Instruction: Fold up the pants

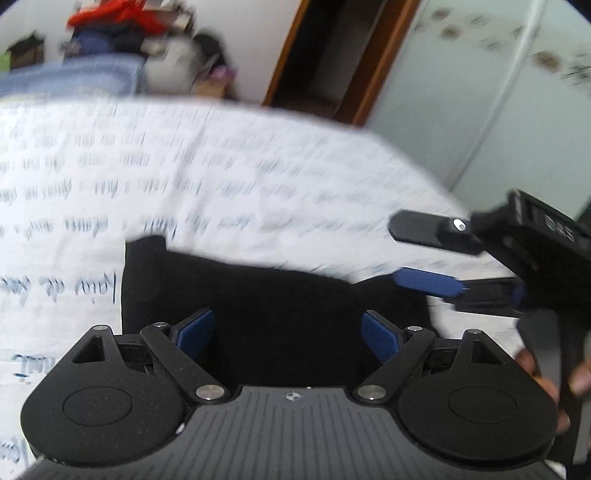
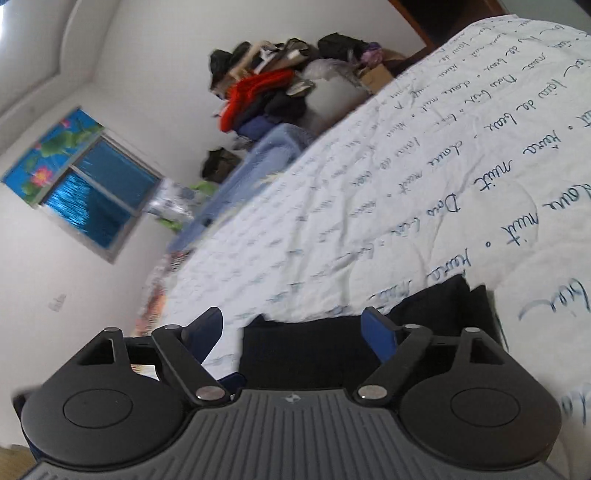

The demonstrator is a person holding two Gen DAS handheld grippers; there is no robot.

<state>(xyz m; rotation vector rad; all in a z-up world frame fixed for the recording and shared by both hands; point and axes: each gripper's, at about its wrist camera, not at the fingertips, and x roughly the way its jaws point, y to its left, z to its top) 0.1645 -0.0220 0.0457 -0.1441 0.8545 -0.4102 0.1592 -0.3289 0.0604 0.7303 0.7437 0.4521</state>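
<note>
Black fabric, the pants (image 1: 266, 310), lies folded on the bed's white sheet (image 1: 229, 177) printed with blue handwriting. In the left wrist view the pants sit near the sheet's near edge, a straight side toward the left and a top border slanting down to the right. The left gripper (image 1: 288, 334) hovers over the dark cloth with its blue pads (image 1: 195, 332) spread wide apart and nothing between them. To the right, the right gripper (image 1: 424, 254) reaches in from the sheet's right edge, one black finger above and one blue-padded finger below, parted with only sheet behind the gap; its lower finger lies just beside the pants' upper right corner. Whether it touches the cloth cannot be told through the blur. A hand (image 1: 532, 373) shows at the right rim. Beyond the far edge of the bed stand a clothes pile (image 1: 118, 29), a wooden door frame (image 1: 373, 62) and a pale wardrobe (image 1: 498, 92).

In the right wrist view the right gripper (image 2: 293, 334) also stands wide open and holds nothing. The pants (image 2: 317, 350) lie directly ahead of it, on the sheet (image 2: 369, 206) at its near edge, with a folded layer rising toward the right. Past the bed's far edge the clothes pile (image 2: 266, 96) leans on the white wall, and a window (image 2: 99, 199) with blue covering sits at left.
</note>
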